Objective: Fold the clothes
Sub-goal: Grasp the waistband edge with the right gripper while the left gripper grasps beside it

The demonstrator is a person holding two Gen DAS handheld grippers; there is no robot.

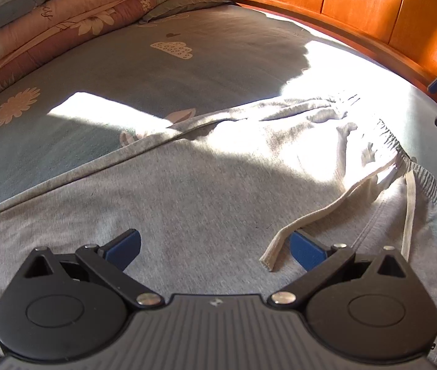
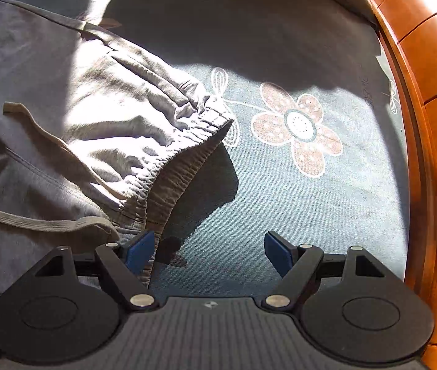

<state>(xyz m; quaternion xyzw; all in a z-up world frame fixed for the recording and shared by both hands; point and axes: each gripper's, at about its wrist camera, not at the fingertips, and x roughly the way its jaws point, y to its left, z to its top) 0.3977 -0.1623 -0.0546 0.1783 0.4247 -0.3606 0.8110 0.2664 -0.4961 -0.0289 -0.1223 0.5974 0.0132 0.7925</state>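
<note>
Grey sweatpants partly folded on the bed, both tongs empty.

Low in the left wrist view, the left gripper [image 1: 215, 246] stands spread over the grey sweatpants [image 1: 187, 191], pinching nothing; a drawstring [image 1: 308, 215] end lies just before its right finger. The right gripper [image 2: 209, 252], low in its view, is spread over bare bedsheet [image 2: 280, 200] beside the waistband [image 2: 184, 148]. The pants look doubled leg over leg; further folds seem left. Far upper left, stacked quilts [image 1: 64, 9].
</note>
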